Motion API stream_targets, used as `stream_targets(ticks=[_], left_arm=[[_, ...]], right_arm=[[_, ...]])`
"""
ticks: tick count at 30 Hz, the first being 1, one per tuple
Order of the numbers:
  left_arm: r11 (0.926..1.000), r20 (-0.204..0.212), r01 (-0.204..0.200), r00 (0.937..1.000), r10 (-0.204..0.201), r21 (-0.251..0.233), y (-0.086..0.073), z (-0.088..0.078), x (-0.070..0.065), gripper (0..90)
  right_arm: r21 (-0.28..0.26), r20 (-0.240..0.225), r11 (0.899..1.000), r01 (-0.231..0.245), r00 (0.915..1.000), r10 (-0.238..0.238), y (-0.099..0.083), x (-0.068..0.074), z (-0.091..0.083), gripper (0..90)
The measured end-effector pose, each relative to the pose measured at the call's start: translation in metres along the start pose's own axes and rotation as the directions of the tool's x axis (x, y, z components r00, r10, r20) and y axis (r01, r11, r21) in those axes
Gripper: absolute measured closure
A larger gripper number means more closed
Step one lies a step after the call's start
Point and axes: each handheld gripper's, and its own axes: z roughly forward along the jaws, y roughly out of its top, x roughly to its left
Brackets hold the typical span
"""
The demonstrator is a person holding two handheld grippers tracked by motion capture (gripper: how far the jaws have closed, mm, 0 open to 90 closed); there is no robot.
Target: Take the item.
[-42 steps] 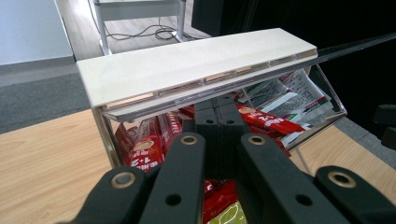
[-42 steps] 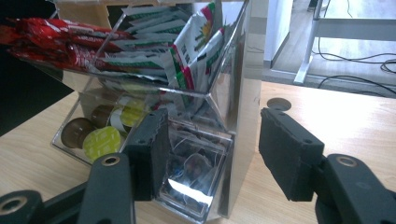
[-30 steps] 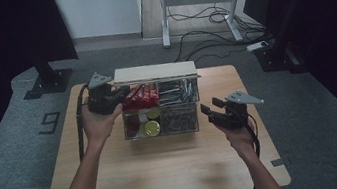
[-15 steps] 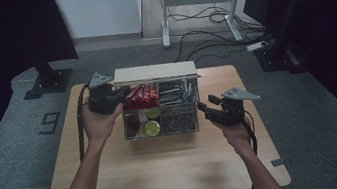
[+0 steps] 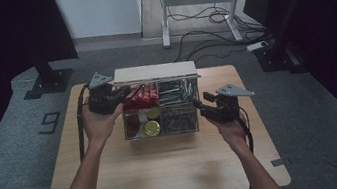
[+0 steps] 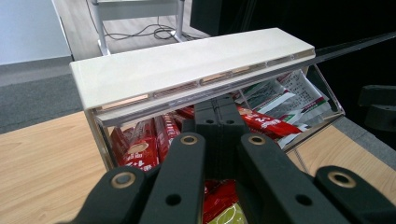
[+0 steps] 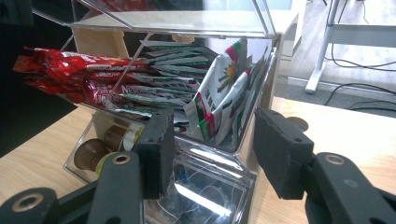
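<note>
Left hand-held gripper [image 5: 120, 92] jaws pressed together, empty, at the clear organizer box's [image 5: 161, 126] left rear corner. Right hand-held gripper [image 5: 198, 104] half-open, jaws just closing, straddling the box's right front corner, pads not yet pressing. Box sits mid-surface [image 5: 168, 175], red sachets [image 5: 140, 97] inside.

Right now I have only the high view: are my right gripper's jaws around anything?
Observer: Yes. The right gripper has its jaws open astride the clear box's near corner; the pads look clear of it.
Operator: And the left?
Observer: The left gripper is shut on nothing, tips just under the open lid's edge, above the red sachets.
Operator: What's behind that corner?
Observer: White-and-green sachets, standing on end against the wall.
</note>
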Motion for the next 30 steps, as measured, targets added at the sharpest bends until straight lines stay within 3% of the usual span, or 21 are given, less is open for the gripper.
stream_targets(ticks=[30], left_arm=[[1.0,0.007,0.004,1.0,-0.004,-0.003,0.0,0.001,0.0,90.0]], right_arm=[[0.009,0.005,1.0,0.022,0.9998,-0.022,0.017,0.007,0.023,50.5]])
